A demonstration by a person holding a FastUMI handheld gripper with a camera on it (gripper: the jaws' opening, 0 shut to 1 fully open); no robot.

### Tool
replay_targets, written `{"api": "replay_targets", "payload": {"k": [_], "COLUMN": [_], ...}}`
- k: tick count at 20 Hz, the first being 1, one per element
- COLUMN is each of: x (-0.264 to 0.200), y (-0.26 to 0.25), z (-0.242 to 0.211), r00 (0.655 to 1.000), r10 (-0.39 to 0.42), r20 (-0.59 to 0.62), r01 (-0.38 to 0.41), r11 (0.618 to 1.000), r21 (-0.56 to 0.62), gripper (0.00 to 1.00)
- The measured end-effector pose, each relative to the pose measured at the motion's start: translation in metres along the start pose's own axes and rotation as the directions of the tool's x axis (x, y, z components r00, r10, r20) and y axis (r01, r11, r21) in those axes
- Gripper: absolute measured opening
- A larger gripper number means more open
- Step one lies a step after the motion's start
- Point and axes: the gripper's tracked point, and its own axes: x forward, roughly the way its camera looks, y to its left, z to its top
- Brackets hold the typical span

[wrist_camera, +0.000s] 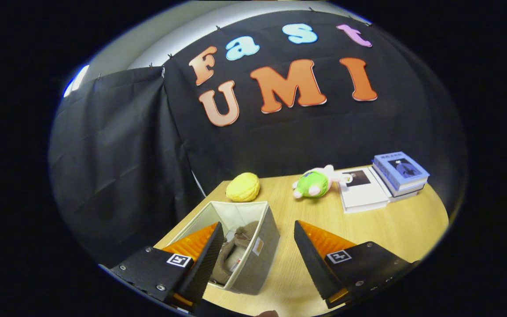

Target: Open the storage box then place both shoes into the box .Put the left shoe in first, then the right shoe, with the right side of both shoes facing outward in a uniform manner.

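Gripper (257, 255): fingers wide apart, holding nothing | storage box (260, 240): open, lower centre-left, brown shoe (236, 251) inside, between fingers | books (401, 172): right on surface (394, 224), cover writing unreadable | yellow and green plush toys behind box.

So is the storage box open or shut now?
Open: the storage box has no lid over it, and a shoe lies inside. Gripper open.

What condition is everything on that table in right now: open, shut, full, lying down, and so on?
Storage box: open, upright on the table, a brownish shoe inside.
Shoe: in the box; which way it faces cannot be told.
Gripper: jaws wide open, holding nothing, above the box.
Yellow plush: resting beyond the box.
Green plush toy: lying on its side.
Books: closed, stacked.
White booklet: closed, flat beside the stack.
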Motion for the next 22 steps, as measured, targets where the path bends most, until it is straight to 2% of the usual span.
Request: {"api": "replay_targets", "payload": {"k": [6, 14, 18, 22], "x": [-0.052, -0.116, -0.136, -0.138], "y": [-0.038, -0.075, -0.073, -0.078], "z": [0.047, 0.086, 0.092, 0.086], "r00": [0.973, 0.888, 0.857, 0.856], "r10": [-0.071, -0.125, -0.104, -0.107], "r20": [0.218, 0.442, 0.505, 0.505], "r01": [0.103, 0.232, 0.254, 0.256], "r11": [0.985, 0.952, 0.937, 0.937], "r21": [-0.139, -0.198, -0.238, -0.236], "gripper": [0.99, 0.98, 0.98, 0.98]}}
